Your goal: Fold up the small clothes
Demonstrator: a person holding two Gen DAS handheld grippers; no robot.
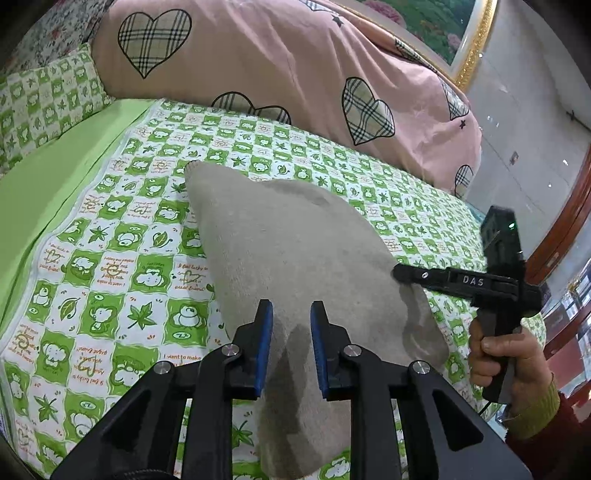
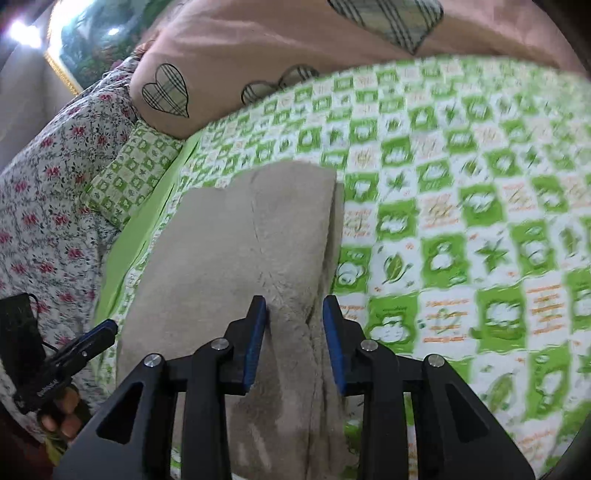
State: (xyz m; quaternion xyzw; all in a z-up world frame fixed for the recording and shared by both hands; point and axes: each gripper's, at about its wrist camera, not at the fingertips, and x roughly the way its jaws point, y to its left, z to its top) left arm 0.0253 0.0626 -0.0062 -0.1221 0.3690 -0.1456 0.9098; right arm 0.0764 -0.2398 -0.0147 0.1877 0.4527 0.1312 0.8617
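Observation:
A small beige knit garment [image 1: 288, 236] is lifted off the green patterned bed sheet [image 1: 122, 266], hanging between both grippers. My left gripper [image 1: 291, 314] has its blue-padded jaws partly closed around a bunched edge of the garment. In the left wrist view my right gripper [image 1: 397, 275] comes in from the right and pinches the garment's far edge. In the right wrist view the garment [image 2: 240, 240] drapes forward, and my right gripper [image 2: 295, 314] holds a gathered fold between its jaws. The left gripper [image 2: 99, 332] shows at the lower left there.
A pink quilt with plaid hearts [image 1: 280, 62] is piled at the back of the bed. A green patterned pillow [image 1: 44, 99] and a floral cover [image 2: 40, 206] lie to the left. A framed picture [image 1: 436, 26] hangs behind. The bed's right edge [image 1: 476, 218] meets a tiled floor.

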